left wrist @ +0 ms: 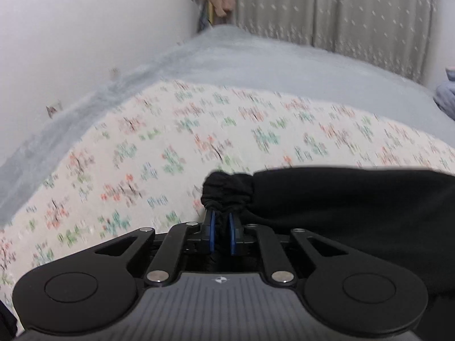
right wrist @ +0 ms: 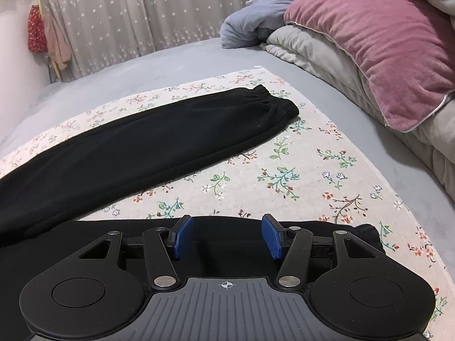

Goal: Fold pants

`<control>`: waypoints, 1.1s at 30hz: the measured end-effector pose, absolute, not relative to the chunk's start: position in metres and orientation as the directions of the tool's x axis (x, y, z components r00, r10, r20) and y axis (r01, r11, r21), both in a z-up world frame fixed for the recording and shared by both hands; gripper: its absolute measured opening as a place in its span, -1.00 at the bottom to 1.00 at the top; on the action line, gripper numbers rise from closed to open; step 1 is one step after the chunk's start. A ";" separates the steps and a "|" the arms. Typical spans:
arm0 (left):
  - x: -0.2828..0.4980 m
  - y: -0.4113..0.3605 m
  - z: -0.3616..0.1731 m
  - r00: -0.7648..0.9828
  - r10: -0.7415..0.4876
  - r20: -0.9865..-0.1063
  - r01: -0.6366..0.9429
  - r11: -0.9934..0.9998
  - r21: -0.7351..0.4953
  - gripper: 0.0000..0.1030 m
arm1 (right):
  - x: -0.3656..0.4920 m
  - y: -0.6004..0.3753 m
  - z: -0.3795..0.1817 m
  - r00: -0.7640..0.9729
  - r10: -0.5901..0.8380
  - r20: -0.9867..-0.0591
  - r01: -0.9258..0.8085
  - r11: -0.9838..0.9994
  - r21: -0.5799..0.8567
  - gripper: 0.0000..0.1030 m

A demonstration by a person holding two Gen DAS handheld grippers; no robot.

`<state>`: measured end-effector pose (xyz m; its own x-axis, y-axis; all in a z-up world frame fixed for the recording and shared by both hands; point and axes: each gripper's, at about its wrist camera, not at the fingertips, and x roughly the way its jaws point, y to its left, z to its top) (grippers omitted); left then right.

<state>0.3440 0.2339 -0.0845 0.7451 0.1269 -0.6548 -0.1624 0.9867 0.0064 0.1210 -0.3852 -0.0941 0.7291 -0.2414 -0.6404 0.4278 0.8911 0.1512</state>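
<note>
progress: early, one pair of black pants lies on the floral mat, legs apart, no fold visible yet | left gripper pinched tight on one bunched cuff; right gripper spread wide, empty, over the near leg | count: one pants, two cuffs, one pink pillow

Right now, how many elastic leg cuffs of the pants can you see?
2. One cuff is pinched in the left gripper; the other cuff lies flat on the floral cloth, ahead of the open right gripper.
</note>
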 end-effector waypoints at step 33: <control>0.351 0.237 -0.104 0.742 0.222 -0.633 -0.175 0.975 0.137 -0.25 | 0.129 -0.367 -0.095 0.767 -0.164 -0.621 0.356 0.913 0.198 -0.43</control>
